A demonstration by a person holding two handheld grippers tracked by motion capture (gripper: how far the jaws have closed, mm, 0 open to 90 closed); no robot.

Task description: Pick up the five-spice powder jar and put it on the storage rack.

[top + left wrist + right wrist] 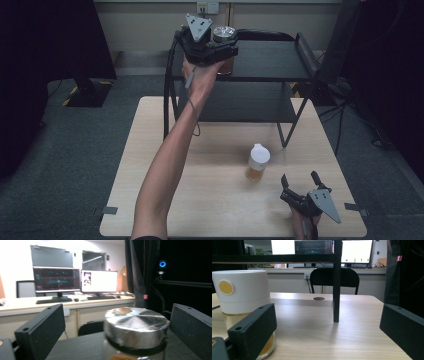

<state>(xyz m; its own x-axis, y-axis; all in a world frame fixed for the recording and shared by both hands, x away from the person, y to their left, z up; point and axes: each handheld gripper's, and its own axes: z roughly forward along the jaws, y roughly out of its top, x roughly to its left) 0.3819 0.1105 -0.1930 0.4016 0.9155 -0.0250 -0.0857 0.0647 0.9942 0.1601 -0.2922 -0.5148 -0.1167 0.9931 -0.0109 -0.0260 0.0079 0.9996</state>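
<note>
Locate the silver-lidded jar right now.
The silver-lidded jar stands on the top shelf of the black rack, upper centre in the high view, between the open jaws of the left gripper.

Two hand-held black tongs: the left tongs (220, 52) and right tongs (300, 183) each carry a grey three-cornered plate on top and flat, blocky black jaws with small round screw holes. A dark cable trails from the left tongs. The forearms are bare.
</note>
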